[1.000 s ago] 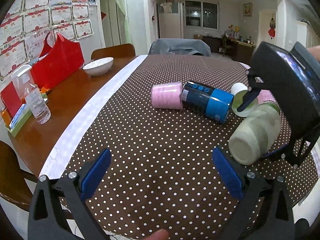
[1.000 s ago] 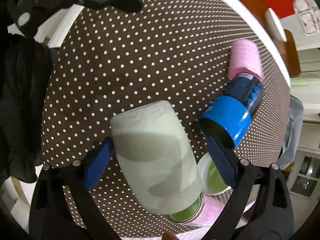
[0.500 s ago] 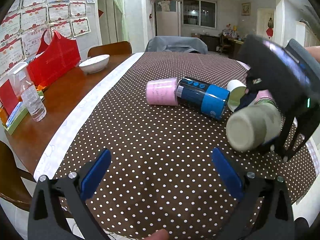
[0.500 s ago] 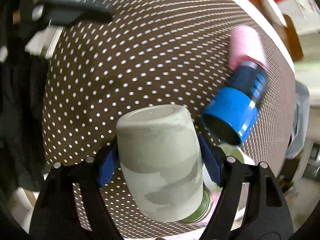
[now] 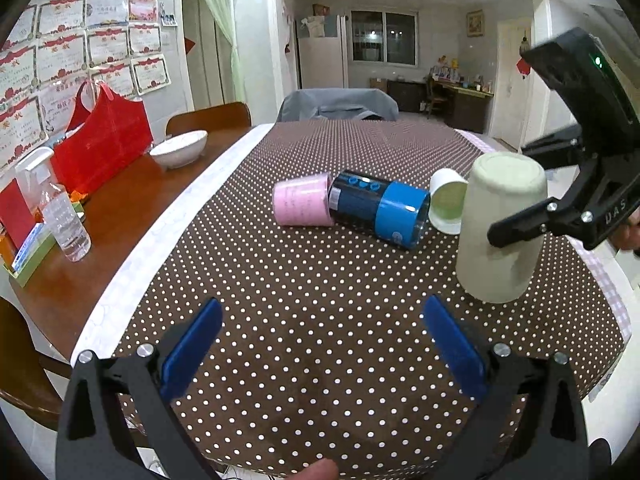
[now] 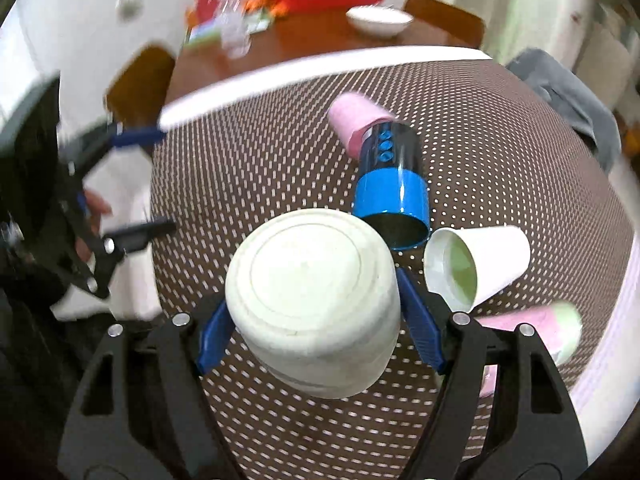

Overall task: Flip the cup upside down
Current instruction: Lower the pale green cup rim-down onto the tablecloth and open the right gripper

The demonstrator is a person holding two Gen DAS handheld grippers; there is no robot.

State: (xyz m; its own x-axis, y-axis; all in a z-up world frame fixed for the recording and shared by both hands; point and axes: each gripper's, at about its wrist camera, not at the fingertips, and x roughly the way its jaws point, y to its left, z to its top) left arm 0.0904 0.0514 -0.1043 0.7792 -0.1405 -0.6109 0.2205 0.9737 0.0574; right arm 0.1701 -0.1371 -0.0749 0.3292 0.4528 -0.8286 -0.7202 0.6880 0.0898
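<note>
The pale green cup [image 5: 500, 232] is pinched across its body by the right gripper [image 6: 318, 312], one blue pad on each flank, and it stands base uppermost with its mouth toward the dotted tablecloth [image 5: 280, 320]. In the left wrist view its long axis runs close to vertical, leaning slightly, and the rim appears to be at or just above the cloth; contact cannot be confirmed from either view. The right wrist view looks down onto the flat base of the cup, which confirms that the cup lies directly ahead of that gripper, between its fingers. The left gripper [image 5: 320, 344] is spread wide and holds nothing; the cup lies ahead of it and to its right, well apart from its pads. The right hand is therefore the only one placed to act. The blue cup [image 5: 376, 210], lying on its side with a pink cup [image 5: 302, 204] at its far end, and a white cup [image 5: 446, 202], also on its side, rest just beyond the green cup. Judgement: the turn is essentially made, and what remains is to square the axis, seat the rim flat and let go without nudging the neighbours.
</note>
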